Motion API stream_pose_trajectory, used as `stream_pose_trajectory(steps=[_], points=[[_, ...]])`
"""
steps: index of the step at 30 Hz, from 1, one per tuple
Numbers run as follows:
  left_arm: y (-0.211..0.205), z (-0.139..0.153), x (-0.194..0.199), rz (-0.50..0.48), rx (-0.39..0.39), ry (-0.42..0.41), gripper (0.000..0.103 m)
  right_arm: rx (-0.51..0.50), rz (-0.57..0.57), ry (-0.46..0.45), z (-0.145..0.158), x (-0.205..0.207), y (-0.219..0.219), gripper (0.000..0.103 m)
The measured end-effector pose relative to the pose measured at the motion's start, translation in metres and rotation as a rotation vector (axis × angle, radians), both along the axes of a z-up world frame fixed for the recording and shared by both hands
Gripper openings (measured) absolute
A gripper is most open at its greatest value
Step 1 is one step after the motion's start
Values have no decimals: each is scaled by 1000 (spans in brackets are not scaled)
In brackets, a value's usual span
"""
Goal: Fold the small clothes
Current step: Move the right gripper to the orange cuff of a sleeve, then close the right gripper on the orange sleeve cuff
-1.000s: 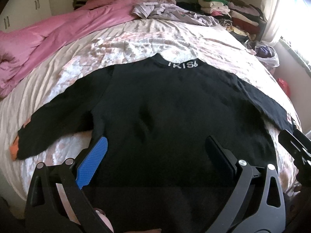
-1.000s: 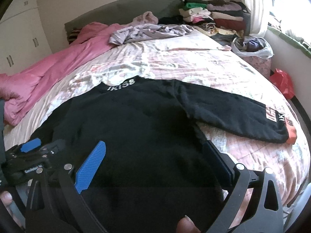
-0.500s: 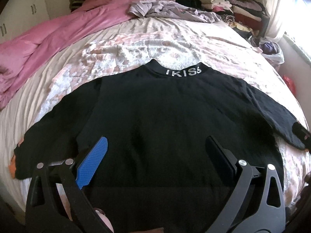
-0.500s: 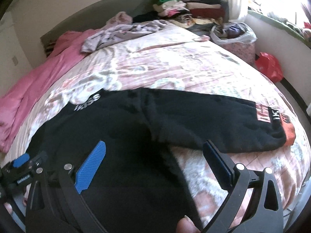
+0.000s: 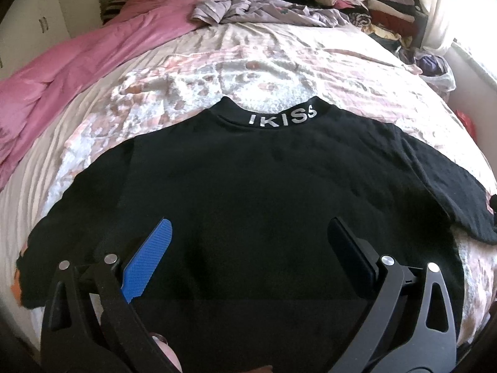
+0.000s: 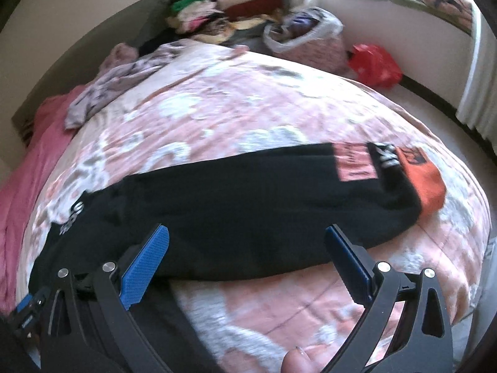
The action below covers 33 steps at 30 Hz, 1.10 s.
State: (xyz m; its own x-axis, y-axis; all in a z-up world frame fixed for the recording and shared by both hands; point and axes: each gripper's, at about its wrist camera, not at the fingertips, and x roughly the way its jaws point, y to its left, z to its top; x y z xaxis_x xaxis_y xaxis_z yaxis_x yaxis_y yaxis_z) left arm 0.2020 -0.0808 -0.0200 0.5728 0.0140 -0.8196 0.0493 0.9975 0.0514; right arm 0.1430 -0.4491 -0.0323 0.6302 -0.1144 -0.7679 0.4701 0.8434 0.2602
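Note:
A black long-sleeved sweater (image 5: 264,186) lies flat on the bed, its "IKISS" collar (image 5: 282,116) pointing away. Both sleeves are spread out sideways. My left gripper (image 5: 248,233) is open and empty, just above the lower body of the sweater. My right gripper (image 6: 247,237) is open and empty, over the near edge of the right sleeve (image 6: 248,199). That sleeve ends in an orange cuff (image 6: 425,183) with a pink patch (image 6: 354,161). The left gripper's body (image 6: 28,314) shows at the lower left of the right wrist view.
The bed has a pink floral cover (image 5: 279,62). A pink duvet (image 5: 77,62) lies along its left side, a lilac garment (image 5: 264,9) at the head. Stacked folded clothes (image 5: 366,3) stand far right. A white bag (image 6: 304,28) and a red bag (image 6: 372,65) lie beside the bed.
My right gripper has swung right, from over the sweater's body to its right sleeve. My left gripper has shifted to centre on the body. Both stayed open.

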Motion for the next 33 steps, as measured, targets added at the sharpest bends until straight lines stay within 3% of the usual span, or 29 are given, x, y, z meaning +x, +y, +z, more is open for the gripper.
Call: stream_pose_trajectory(steps=[6,15,26,27,28,29,31,33], points=[[-7,-6,7,-12,8,5,94,15,-103,33,-15,-13,-30,99],[-12,-12,11,-22,15,-2,94,120,-213,67,-45,-18,-70,99],[-11,-22,16,-26,14,2,94,169,-247,-15,-55,-13,-90,98],[-10,-24,16,-27,14,4,94,173,-247,-31,-54,-14,-92,87],[-10,-25,15,-26,13,5,94,167,-249,-41,-53,-16,-94,66],[-9,-26,15,-24,12,6,94,168,-255,-51,-52,-19,-96,57],[-7,-28,14,-20,4,10,94,199,-256,-84,-52,-24,-102,31],[-6,-30,12,-20,-4,17,94,224,-261,-121,-51,-30,-106,17]])
